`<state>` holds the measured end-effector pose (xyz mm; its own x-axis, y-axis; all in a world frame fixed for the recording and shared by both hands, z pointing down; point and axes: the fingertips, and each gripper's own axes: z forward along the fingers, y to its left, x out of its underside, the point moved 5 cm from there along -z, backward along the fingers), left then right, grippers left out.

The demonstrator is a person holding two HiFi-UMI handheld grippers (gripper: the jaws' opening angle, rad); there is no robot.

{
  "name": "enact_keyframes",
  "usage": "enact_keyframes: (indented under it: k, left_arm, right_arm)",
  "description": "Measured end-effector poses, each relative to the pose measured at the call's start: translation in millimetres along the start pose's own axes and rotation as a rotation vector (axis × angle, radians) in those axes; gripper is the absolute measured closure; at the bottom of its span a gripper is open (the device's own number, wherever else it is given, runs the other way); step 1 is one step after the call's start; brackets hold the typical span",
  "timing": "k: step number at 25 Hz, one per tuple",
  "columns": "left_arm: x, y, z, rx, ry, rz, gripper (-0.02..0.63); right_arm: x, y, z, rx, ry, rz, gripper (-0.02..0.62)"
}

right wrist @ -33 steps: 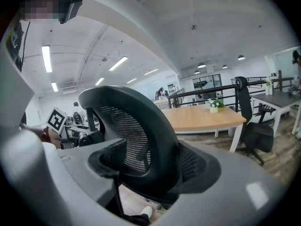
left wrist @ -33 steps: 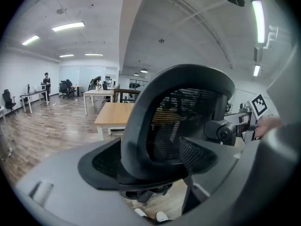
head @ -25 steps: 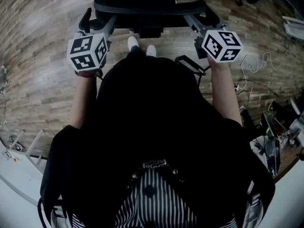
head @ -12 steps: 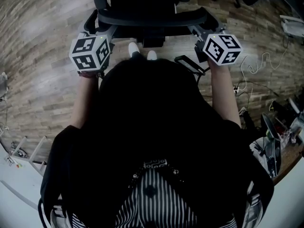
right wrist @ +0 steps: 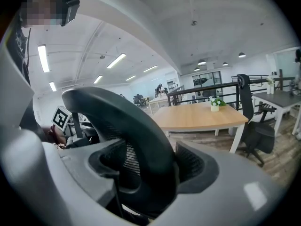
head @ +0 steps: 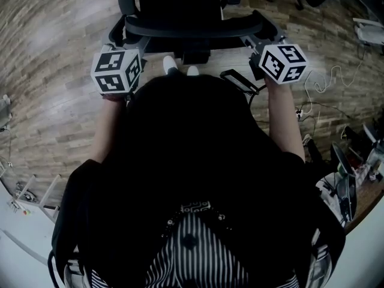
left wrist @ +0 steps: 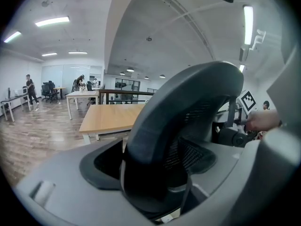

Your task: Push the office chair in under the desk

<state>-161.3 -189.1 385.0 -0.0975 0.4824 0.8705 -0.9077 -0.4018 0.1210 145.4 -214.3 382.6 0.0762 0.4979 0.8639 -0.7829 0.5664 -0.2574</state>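
Observation:
A black mesh office chair [head: 192, 26] stands right in front of me, its back towards me. My left gripper [head: 127, 38] is at the left end of the backrest's top rim and my right gripper [head: 259, 39] at the right end. In the left gripper view the curved rim [left wrist: 188, 107] runs between the wide-set jaws of the left gripper [left wrist: 155, 173], which have just been closing a little. The right gripper view shows the same rim [right wrist: 122, 121] between the right gripper's [right wrist: 150, 173] wide jaws. A wooden desk [left wrist: 110, 117] stands beyond the chair.
The person's white shoes [head: 180, 65] are just behind the chair base on the wooden floor. Cables [head: 324, 83] lie on the floor to the right. Another black chair [right wrist: 254, 121] stands by the desk [right wrist: 202, 117]. People [left wrist: 30, 88] stand far off at the left.
The left gripper has shifted a little to the right along the backrest rim. In the head view the chair back now sits lower, with more of the seat showing. The right gripper has kept still.

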Motion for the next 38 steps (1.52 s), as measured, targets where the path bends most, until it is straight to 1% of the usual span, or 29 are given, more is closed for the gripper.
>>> enact_keyframes:
  k: [6, 17, 23, 26, 29, 32, 35, 38]
  left_arm:
    - [-1, -1, 1, 0.009, -0.007, 0.008, 0.230]
    - [-13, 5, 7, -0.005, -0.032, 0.028, 0.233]
    - [-24, 16, 27, 0.001, -0.046, 0.044, 0.233]
    - [-31, 35, 40, 0.012, -0.044, 0.047, 0.235]
    - [-38, 60, 57, 0.032, -0.049, 0.048, 0.235]
    - [-43, 72, 67, 0.048, -0.063, 0.043, 0.236]
    - [-51, 83, 78, 0.040, -0.080, 0.052, 0.236]
    - [-56, 95, 92, 0.046, -0.087, 0.053, 0.236]
  right_arm:
    - [-2, -1, 0, -0.004, 0.011, -0.009, 0.270]
    - [-13, -3, 5, 0.004, 0.003, -0.021, 0.274]
    - [-24, -17, 21, 0.015, 0.000, -0.021, 0.276]
    - [-33, -19, 41, 0.017, 0.005, -0.018, 0.278]
    - [-43, -21, 66, 0.040, 0.018, -0.010, 0.278]
    - [-49, -24, 78, 0.057, 0.027, 0.003, 0.279]
    - [-58, -30, 92, 0.054, 0.034, 0.012, 0.282]
    - [-63, -38, 108, 0.068, 0.034, 0.030, 0.282]
